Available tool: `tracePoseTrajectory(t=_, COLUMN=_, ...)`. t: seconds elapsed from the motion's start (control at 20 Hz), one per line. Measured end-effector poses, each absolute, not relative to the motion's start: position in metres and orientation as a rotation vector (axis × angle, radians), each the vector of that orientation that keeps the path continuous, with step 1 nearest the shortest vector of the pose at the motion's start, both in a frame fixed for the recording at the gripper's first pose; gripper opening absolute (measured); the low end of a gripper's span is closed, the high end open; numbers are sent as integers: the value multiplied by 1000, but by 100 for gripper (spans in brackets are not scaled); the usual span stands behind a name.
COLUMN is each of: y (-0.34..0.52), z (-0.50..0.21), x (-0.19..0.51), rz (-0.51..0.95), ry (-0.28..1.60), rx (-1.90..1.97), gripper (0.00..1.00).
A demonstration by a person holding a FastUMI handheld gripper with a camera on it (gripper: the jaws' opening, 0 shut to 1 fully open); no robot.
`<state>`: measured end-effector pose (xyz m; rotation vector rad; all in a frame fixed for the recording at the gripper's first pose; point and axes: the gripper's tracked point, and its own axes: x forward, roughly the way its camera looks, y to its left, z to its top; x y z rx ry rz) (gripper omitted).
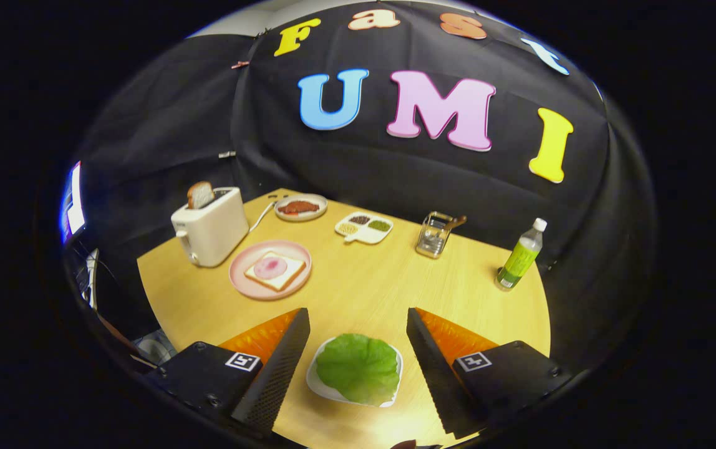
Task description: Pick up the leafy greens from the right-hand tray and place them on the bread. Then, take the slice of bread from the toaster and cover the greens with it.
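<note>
A round green leaf (358, 366) lies on a small white tray (319, 386) on the wooden table. My gripper (358, 321) hangs above it, open, with the leaf between the two fingers and nothing held. Beyond the fingers to the left, a pink plate (238, 277) carries a slice of bread (275, 272) topped with a pink slice of meat (269, 267). Left of the plate stands a white toaster (210, 232) with a browned bread slice (199, 194) sticking up from its slot.
Farther back sit a plate of dark red food (300, 207), a white divided dish (364, 227) with small fillings, a clear holder (434, 236) and a green bottle (519, 255) near the table's right edge. The toaster's cord (261, 216) runs behind it.
</note>
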<state>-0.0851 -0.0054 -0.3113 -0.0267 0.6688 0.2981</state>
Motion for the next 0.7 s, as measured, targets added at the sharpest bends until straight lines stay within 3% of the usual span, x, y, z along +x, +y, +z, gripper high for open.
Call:
tracePoseTrajectory(t=0.55, y=-5, z=-447, x=-111, rz=382, ry=1006, rx=-79, gripper=93)
tracePoseTrajectory(t=0.7, y=-8, z=-470, x=-113, rz=379, ry=1073, rx=-76, gripper=82)
